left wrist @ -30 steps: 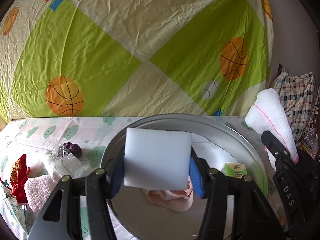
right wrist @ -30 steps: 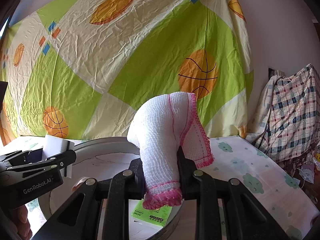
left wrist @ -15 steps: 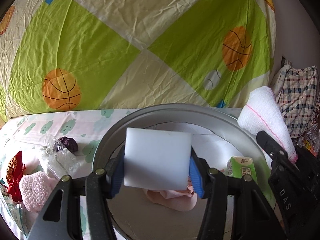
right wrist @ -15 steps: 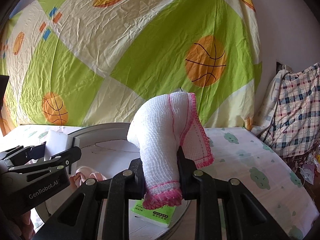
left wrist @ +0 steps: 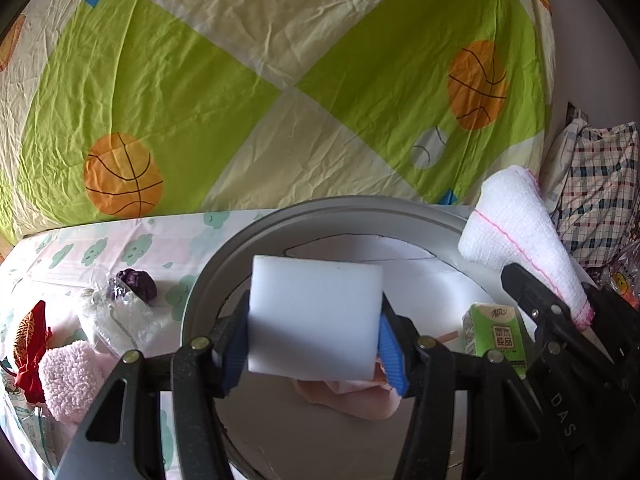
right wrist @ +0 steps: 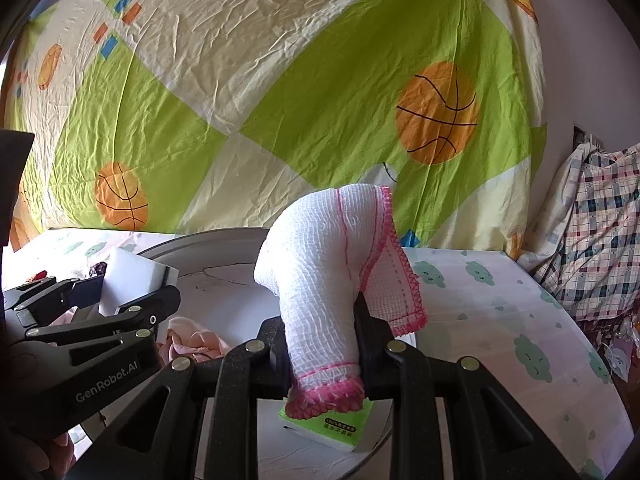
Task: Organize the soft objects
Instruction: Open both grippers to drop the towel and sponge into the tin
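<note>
My left gripper (left wrist: 314, 340) is shut on a white sponge block (left wrist: 314, 316), held above the round grey metal basin (left wrist: 240, 248). In the right wrist view that same left gripper (right wrist: 132, 296) shows at the left with the white sponge block (right wrist: 132, 276) in it. My right gripper (right wrist: 322, 328) is shut on a rolled white cloth with pink edging (right wrist: 324, 264), over the basin's right side (right wrist: 224, 240). The cloth (left wrist: 516, 228) and right gripper also appear at the right of the left wrist view. A pink fabric piece (left wrist: 352, 398) and a green tissue pack (left wrist: 496, 332) lie inside the basin.
On the cloud-print table cover (left wrist: 120, 244) left of the basin lie a clear bag with a purple item (left wrist: 132, 284), a fluffy pink cloth (left wrist: 68, 376) and a red pouch (left wrist: 28, 340). A basketball-print sheet (left wrist: 280, 80) hangs behind. Plaid fabric (right wrist: 592, 232) sits at the right.
Both views have tipped down a little over the basin, so its inside, the pink fabric and the green pack show more. Both grips are unchanged.
</note>
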Action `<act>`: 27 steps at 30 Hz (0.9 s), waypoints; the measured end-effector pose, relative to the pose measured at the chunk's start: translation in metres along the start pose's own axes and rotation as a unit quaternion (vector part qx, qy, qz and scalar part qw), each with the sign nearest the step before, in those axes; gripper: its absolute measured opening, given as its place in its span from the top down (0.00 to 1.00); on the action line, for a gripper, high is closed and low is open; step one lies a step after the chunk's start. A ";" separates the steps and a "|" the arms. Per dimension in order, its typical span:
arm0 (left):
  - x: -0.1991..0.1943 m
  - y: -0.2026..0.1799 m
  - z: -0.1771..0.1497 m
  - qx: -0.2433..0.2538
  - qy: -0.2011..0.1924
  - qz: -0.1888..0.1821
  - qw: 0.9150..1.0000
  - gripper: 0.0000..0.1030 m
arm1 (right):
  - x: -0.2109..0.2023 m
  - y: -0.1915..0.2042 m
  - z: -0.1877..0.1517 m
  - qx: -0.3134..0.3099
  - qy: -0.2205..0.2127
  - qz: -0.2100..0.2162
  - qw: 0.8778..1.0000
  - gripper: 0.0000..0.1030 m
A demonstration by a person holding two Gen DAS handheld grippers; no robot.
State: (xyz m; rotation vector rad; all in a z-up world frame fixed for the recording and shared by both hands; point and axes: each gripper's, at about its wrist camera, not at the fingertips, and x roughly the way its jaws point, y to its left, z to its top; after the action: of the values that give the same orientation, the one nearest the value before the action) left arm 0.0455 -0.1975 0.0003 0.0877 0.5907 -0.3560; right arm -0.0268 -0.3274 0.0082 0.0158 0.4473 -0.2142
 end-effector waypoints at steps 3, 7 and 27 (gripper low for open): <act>0.001 -0.001 -0.001 0.003 0.001 0.004 1.000 0.46 | 0.002 0.001 0.000 -0.003 0.006 0.010 1.000 0.72; 0.003 0.000 -0.001 0.001 0.003 0.005 1.000 0.46 | 0.002 0.003 -0.001 -0.010 0.004 0.022 1.000 0.53; -0.030 0.014 0.002 -0.028 -0.067 0.018 0.997 0.00 | -0.036 -0.032 0.003 0.100 -0.105 -0.035 0.989 0.13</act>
State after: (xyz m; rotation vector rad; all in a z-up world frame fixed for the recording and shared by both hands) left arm 0.0283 -0.1758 0.0187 0.0200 0.4654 -0.3075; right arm -0.0640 -0.3515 0.0280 0.1720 0.2146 -0.3250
